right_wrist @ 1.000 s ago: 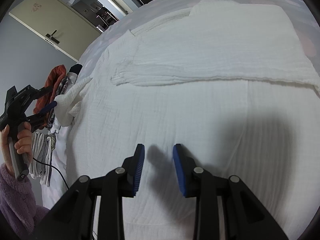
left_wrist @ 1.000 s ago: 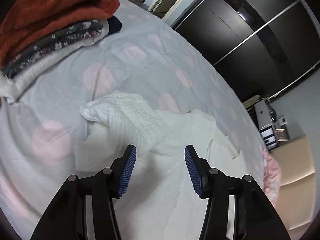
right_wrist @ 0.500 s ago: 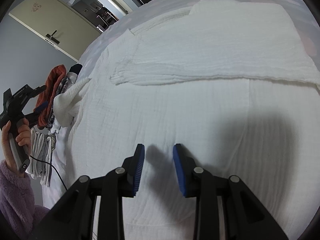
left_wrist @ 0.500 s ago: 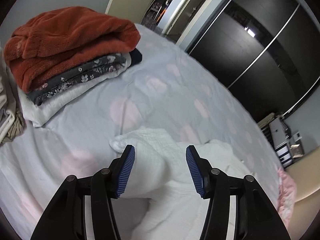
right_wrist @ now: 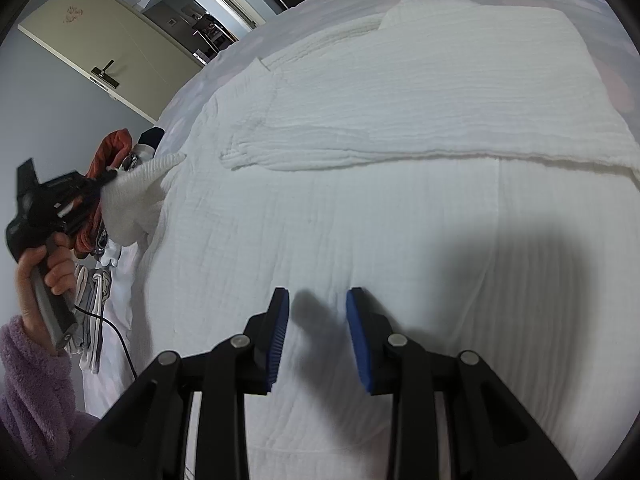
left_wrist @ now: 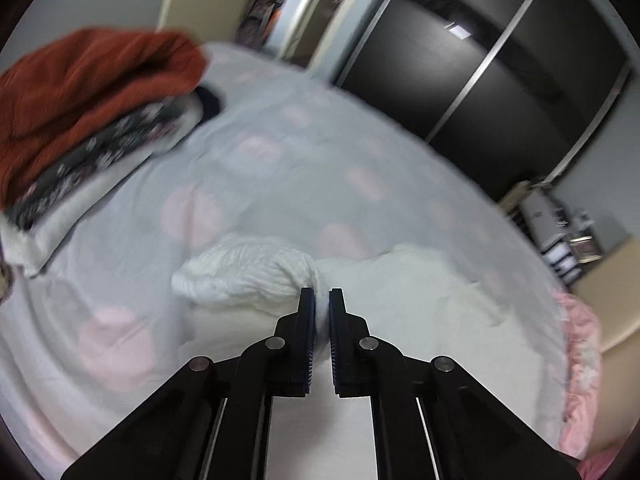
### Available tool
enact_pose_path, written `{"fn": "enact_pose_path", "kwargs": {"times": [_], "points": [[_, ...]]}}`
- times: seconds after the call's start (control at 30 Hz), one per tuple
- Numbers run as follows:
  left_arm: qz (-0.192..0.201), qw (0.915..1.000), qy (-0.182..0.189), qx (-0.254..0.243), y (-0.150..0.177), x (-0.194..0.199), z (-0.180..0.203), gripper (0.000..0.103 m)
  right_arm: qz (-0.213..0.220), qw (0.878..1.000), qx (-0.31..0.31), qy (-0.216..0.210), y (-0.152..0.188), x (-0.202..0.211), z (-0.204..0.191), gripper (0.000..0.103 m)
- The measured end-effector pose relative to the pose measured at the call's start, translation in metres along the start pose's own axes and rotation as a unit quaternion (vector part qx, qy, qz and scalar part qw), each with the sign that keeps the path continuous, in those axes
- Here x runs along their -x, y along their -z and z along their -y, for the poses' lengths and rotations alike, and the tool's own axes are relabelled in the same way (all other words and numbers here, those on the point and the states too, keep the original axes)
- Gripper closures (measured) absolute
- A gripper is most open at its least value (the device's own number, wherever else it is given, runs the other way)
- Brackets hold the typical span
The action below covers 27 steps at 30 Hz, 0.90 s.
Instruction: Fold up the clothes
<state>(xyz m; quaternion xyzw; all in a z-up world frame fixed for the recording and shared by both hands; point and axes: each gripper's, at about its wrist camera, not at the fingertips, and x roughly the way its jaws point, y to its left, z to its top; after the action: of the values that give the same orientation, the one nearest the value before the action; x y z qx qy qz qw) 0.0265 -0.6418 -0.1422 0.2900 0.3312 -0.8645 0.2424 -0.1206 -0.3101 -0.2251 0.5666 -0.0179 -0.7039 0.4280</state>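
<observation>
A large white crinkled garment (right_wrist: 360,200) lies spread on the bed, one sleeve folded across its upper part. Its other sleeve (left_wrist: 248,276) bunches up at the garment's left side. My left gripper (left_wrist: 319,296) is shut on that sleeve, with white cloth pinched between the blue pads. In the right wrist view the left gripper (right_wrist: 102,182) holds the sleeve (right_wrist: 136,196) lifted off the bed. My right gripper (right_wrist: 317,300) stands open just above the garment's lower part, nothing between its fingers.
A stack of folded clothes (left_wrist: 92,92), red fleece on top, sits on the pale bedcover with pink dots (left_wrist: 280,168). Dark wardrobe doors (left_wrist: 480,60) stand beyond the bed. A hand with a purple sleeve (right_wrist: 32,380) holds the left gripper; its cable (right_wrist: 120,336) hangs beside striped clothes.
The left gripper's jaws have shut on the white sleeve and lifted it a little. The right gripper has stayed in place, still open.
</observation>
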Motion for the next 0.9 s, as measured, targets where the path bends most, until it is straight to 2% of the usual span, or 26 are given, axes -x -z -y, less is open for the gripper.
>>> {"fn": "enact_pose_path", "kwargs": {"times": [0.1,0.2,0.33,0.43,0.53,0.63,0.7,0.83,0.87,0.9], "points": [[0.014,0.9969,0.057,-0.051,0.006,0.017,0.038,0.096,0.000,1.000,-0.001,-0.001,0.000,0.000,0.001,0.073],[-0.014,0.9915,0.084,-0.099,0.027,0.014,0.071,0.096,-0.001,1.000,-0.001,-0.001,0.000,0.001,0.002,0.073],[-0.077,0.9838,0.085,-0.138,0.061,-0.011,0.095,0.096,-0.002,1.000,0.000,0.001,0.000,0.000,0.001,0.073],[-0.111,0.9785,0.075,-0.157,0.073,-0.027,0.102,0.096,-0.002,1.000,0.001,0.001,0.000,-0.001,0.001,0.073],[-0.106,0.9780,0.045,-0.174,0.076,-0.025,0.104,0.095,-0.002,1.000,-0.001,0.000,-0.001,-0.001,0.001,0.073],[-0.097,0.9807,0.027,-0.167,0.069,-0.018,0.097,0.091,-0.003,1.000,-0.001,0.000,-0.001,-0.002,0.000,0.073],[-0.086,0.9842,0.012,-0.155,0.061,-0.014,0.086,0.080,-0.003,1.000,0.000,0.001,0.000,-0.001,0.000,0.073],[-0.052,0.9929,-0.013,-0.106,0.038,-0.003,0.053,0.073,-0.002,1.000,-0.001,0.001,0.000,-0.001,0.001,0.073],[-0.045,0.9947,-0.019,-0.091,0.032,0.000,0.045,0.066,-0.002,1.000,-0.001,0.001,0.000,-0.001,0.001,0.073],[-0.037,0.9962,-0.026,-0.074,0.027,0.003,0.035,0.055,-0.002,1.000,-0.002,0.001,0.000,-0.001,0.001,0.073]]}}
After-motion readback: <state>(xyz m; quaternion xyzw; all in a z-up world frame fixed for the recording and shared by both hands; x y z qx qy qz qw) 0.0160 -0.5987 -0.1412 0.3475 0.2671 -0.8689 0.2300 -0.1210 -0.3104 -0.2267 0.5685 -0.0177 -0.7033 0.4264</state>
